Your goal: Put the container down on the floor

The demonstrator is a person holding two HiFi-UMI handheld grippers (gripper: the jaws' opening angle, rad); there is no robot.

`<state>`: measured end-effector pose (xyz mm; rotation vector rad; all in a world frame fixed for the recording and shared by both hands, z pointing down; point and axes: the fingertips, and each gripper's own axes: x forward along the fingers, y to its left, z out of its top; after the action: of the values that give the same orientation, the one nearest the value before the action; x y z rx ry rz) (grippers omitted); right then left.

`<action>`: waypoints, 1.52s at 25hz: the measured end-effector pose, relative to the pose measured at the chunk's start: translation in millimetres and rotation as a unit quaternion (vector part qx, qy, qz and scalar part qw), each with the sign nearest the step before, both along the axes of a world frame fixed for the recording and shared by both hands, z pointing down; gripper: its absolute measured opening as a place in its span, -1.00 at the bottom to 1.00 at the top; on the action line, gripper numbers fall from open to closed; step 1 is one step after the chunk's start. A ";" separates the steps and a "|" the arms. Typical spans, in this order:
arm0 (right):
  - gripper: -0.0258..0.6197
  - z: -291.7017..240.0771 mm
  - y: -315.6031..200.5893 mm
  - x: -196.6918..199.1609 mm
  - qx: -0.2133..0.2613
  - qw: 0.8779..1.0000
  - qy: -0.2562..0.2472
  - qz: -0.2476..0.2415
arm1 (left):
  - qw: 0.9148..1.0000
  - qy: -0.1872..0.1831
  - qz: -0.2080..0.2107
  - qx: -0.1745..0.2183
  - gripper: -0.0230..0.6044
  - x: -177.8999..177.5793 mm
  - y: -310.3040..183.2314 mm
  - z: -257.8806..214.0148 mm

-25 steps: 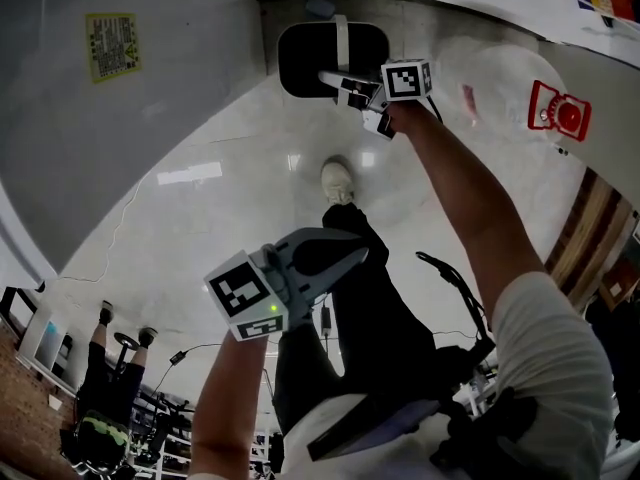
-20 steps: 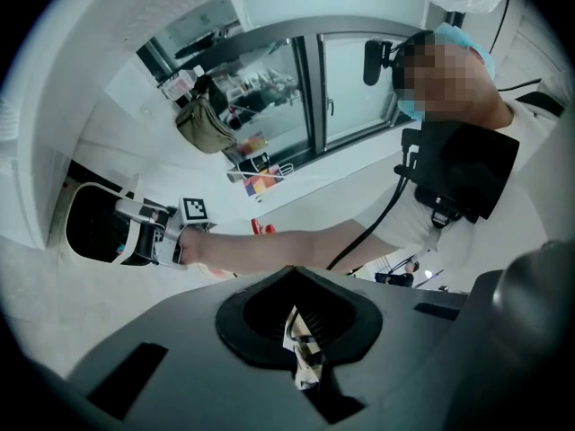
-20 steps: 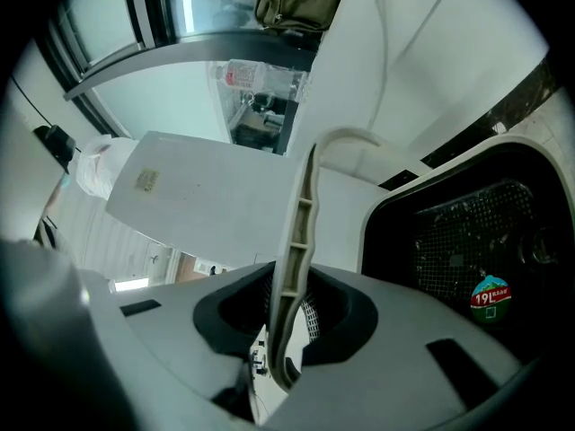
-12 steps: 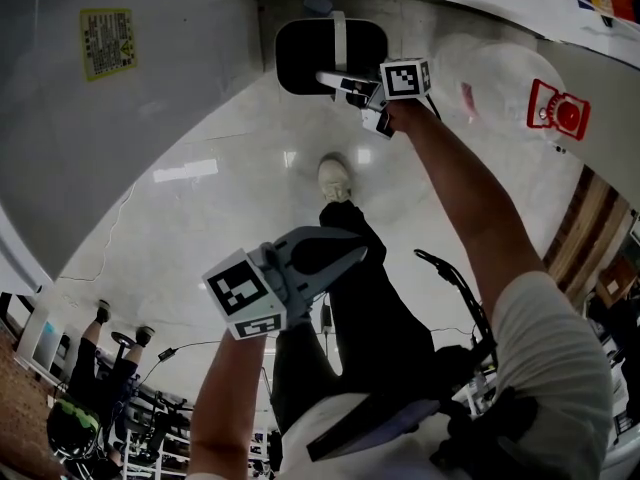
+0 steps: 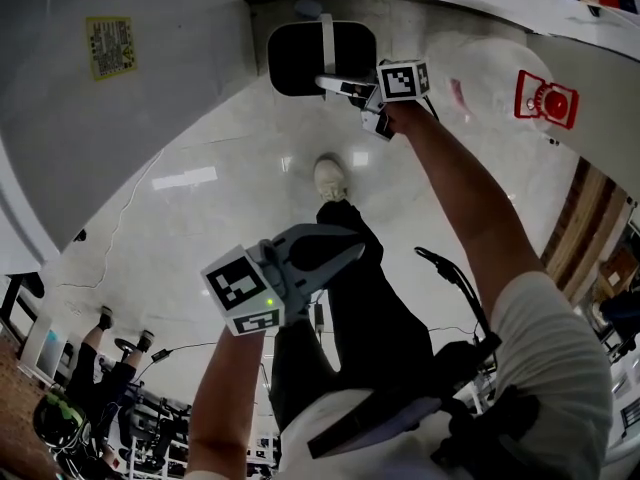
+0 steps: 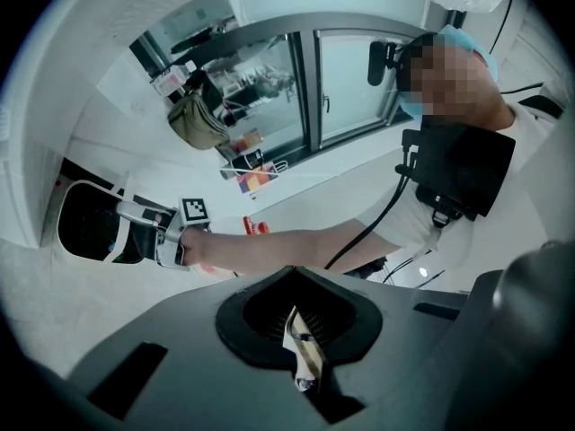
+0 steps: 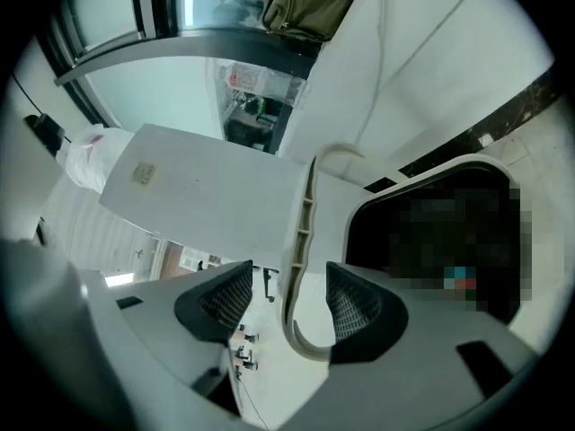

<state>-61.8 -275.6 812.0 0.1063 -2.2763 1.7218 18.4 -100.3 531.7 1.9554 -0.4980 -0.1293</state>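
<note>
One black container (image 5: pixel 295 63) is seen set on floor (image 5: pixel 200 228) by wall (image 5: pixel 120 88). Its white handle (image 7: pixel 299 214) is straddled by R gripper (image 5: pixel 345 90), jaws opening, pads off it. L gripper (image 5: pixel 340 253) is held well apart, jaws together, nothing gripped.

A commercial or lab-type interior: glossy white floor (image 5: pixel 200 238), dark-framed glass partition (image 6: pixel 269 88), red alarm box (image 5: pixel 546 99) on the wall (wood-toned panelling (image 5: pixel 590 218) alongside).
</note>
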 end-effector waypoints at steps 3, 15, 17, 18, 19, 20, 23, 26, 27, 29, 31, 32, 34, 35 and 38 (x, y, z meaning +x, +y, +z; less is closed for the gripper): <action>-0.23 -5.3 0.7 13.8 -0.005 1.000 0.022 0.006 | 1.000 -0.002 0.004 0.007 -0.89 1.8 -0.1 -8.9; -0.24 -66.5 33.0 97.0 0.002 0.995 0.100 0.025 | 0.999 -0.013 0.038 0.037 -0.89 20.3 7.8 -76.7; -0.24 -86.4 44.4 107.4 0.008 0.994 0.106 0.022 | 0.998 -0.015 0.043 0.049 -0.89 22.5 10.8 -94.3; -0.25 -98.4 51.4 110.7 0.010 0.994 0.107 0.017 | 0.997 -0.015 0.046 0.056 -0.89 23.2 13.3 -103.1; -0.36 -111.9 59.4 113.1 0.014 0.994 0.106 0.012 | 0.997 -0.014 0.050 0.062 -0.89 24.0 17.4 -112.0; -0.63 -126.3 69.1 114.9 0.020 0.994 0.104 0.008 | 0.996 -0.014 0.054 0.068 -0.89 24.7 23.2 -121.2; -0.84 -175.2 108.5 115.5 0.048 0.994 0.096 -0.016 | 0.995 -0.007 0.062 0.084 -0.89 25.2 48.9 -152.0; -0.85 -231.7 150.4 109.5 0.092 0.990 0.102 -0.026 | 0.993 -0.004 0.065 0.099 -0.89 21.1 82.3 -185.2; -0.85 -251.8 166.0 105.5 0.099 0.990 0.098 -0.023 | 0.993 -0.007 0.064 0.103 -0.89 18.6 94.2 -196.0; -0.85 -292.2 194.8 97.8 0.112 0.990 0.085 -0.016 | 0.991 -0.018 0.062 0.114 -0.89 14.1 117.7 -216.4; -0.86 -332.4 216.2 91.2 0.130 0.989 0.072 -0.007 | 0.989 -0.030 0.071 0.130 -0.89 11.1 140.3 -234.7; -0.86 -351.4 227.3 87.5 0.137 0.988 0.066 -0.003 | 0.987 -0.036 0.077 0.135 -0.90 10.1 152.7 -242.4; -0.86 -385.7 255.7 78.9 0.144 0.988 0.052 -0.002 | 0.985 -0.047 0.089 0.139 -0.89 8.1 180.0 -256.6; -0.86 -400.8 269.0 73.9 0.148 0.988 0.047 -0.007 | 0.984 -0.048 0.094 0.142 -0.90 6.9 192.0 -263.7; -0.87 -437.7 303.5 59.4 0.174 0.983 0.049 -0.041 | 0.982 -0.047 0.100 0.153 -0.89 4.1 222.9 -285.0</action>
<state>-2.4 27.9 374.3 0.1621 -2.4478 1.2356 22.4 122.7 246.7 2.3098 -0.3549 0.0165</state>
